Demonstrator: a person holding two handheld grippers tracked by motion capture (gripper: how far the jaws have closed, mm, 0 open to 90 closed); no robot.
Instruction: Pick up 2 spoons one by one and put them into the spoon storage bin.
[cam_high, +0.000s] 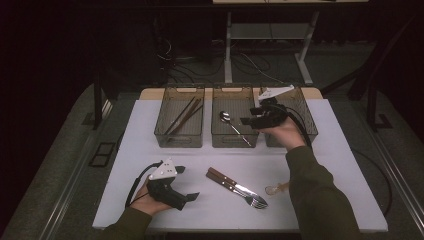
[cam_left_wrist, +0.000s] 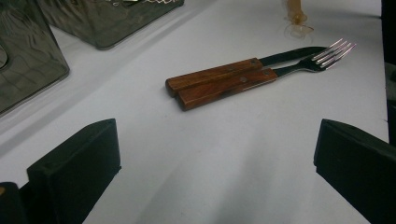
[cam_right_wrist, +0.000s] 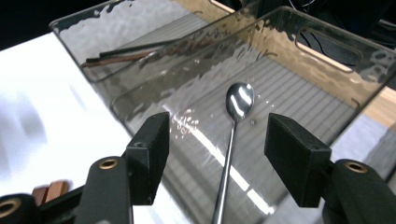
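Sorted cutlery into clear bins, by the look of it. Held the right claw (cam_high: 248, 121) above the middle bin (cam_high: 214, 115), released, jaws well apart with nothing between the pads. Left the spoon (cam_right_wrist: 239, 100) flat on the floor of that bin, bowl toward the far wall, handle running back under the claw and touching neither pad. Kept the chopsticks (cam_high: 185, 115) in the left bin (cam_high: 165, 112), apart from the spoon.

Rested the left claw (cam_high: 186, 182) low over the counter (cam_high: 150, 150), likewise released and grasping nothing, aimed at the fork (cam_left_wrist: 334, 51) and the knife (cam_left_wrist: 212, 75), which lay side by side with wooden handles touching.

Judged the step as clearing the right claw from the middle bin. Called for a lift straight up past the rim before any sideways travel, so that neither jaw clipped the thin wall or dragged the spoon along. Needed jaws kept apart until clear.

For the pair on the counter: better taken one at a time, by the wooden handle, across its narrow side. Risked, with the handles pressed together, pinching both at once or nudging the neighbour askew; worth parting them first with one pad.
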